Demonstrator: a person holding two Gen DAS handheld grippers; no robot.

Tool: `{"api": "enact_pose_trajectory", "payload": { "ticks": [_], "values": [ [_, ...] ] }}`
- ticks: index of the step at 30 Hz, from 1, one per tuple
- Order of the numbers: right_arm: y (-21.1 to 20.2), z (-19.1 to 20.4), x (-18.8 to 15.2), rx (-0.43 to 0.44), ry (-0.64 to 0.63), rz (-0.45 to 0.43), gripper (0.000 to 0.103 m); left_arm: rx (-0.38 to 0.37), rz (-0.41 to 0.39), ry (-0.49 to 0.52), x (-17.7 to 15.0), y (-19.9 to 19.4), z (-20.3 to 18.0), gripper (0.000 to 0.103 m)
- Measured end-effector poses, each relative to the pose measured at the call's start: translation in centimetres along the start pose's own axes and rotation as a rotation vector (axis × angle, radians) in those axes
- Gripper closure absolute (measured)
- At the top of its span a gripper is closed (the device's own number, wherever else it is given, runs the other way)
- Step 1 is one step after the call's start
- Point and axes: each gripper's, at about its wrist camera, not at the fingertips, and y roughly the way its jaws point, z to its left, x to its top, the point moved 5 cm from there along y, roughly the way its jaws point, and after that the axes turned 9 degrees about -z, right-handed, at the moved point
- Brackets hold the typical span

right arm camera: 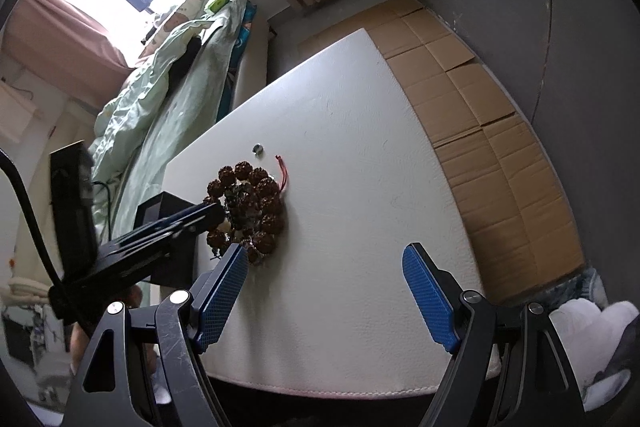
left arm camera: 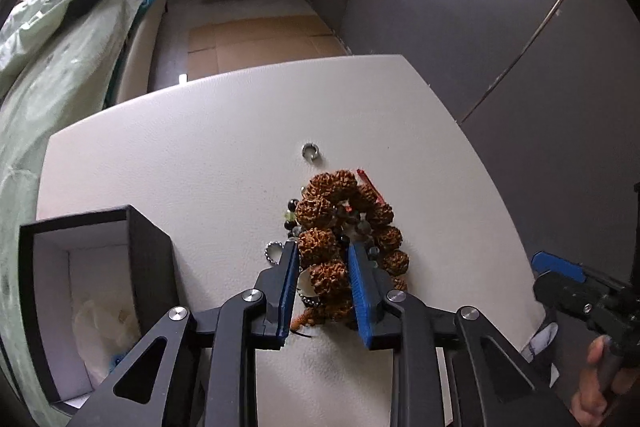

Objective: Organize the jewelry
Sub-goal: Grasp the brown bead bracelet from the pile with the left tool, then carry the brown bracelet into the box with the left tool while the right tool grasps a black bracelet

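Left gripper (left arm camera: 323,259): jaws narrow, one blue pad on each side of the near arc of the seed-bead bracelet (left arm camera: 344,223); beads fill the gap and appear to touch both pads. Judged gripped, or on the point of it.
Right gripper (right arm camera: 324,275): jaws wide, nothing between them; hovers over bare table (right arm camera: 352,99), well apart from the pile.
Nearer hand: the left, already at the pile. The right sits off to the pile's right side.
Task item location: bracelet lies on the white table as a closed loop, directly ahead of the left fingers, its length running away from that gripper.
Jewelry box (left arm camera: 96,291): open, black outside, pale lining, to the left of the left gripper, near the table's left edge. Crumpled pale wrapping inside; other contents cannot be told.
Deciding relation: the box lies leftward of the held arc, so the coming carry likely goes left; the box's near wall stands between.
Count, large bracelets: one.
Count, dark small-bead strands: at least one tangled in the loop; exact number cannot be told.
Count, silver ball-chain loop (left arm camera: 273,251): one, just left of the left finger.
Count, metal ring (left arm camera: 309,150): one, beyond the pile, apart from it.
Count, red cord (right arm camera: 282,171): one, at the far side of the bracelet.
Risk: tangled strands may lift together.
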Motion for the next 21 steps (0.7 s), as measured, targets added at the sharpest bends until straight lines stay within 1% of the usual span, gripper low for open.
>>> {"api": "enact_pose_trajectory", "payload": {
  "ticks": [2, 3, 14, 21],
  "values": [
    [0.2, 0.1, -0.1, 0.003, 0.000, 0.003, 0.023, -0.009, -0.017, 0.020, 0.1, -0.7, -0.3, 0.078],
    [0.3, 0.1, -0.1, 0.005, 0.000, 0.004, 0.023, -0.022, -0.025, 0.026, 0.2, -1.2, -0.6, 0.085],
    [0.9, 1.3, -0.1, 0.039, -0.002, 0.014, 0.023, -0.074, -0.111, 0.034, 2.0, -6.2, -1.3, 0.085],
    [1.1, 2.5, 0.0, 0.059, -0.010, 0.017, 0.023, -0.070, -0.188, 0.045, 3.3, -9.9, -1.2, 0.085]
  ]
}}
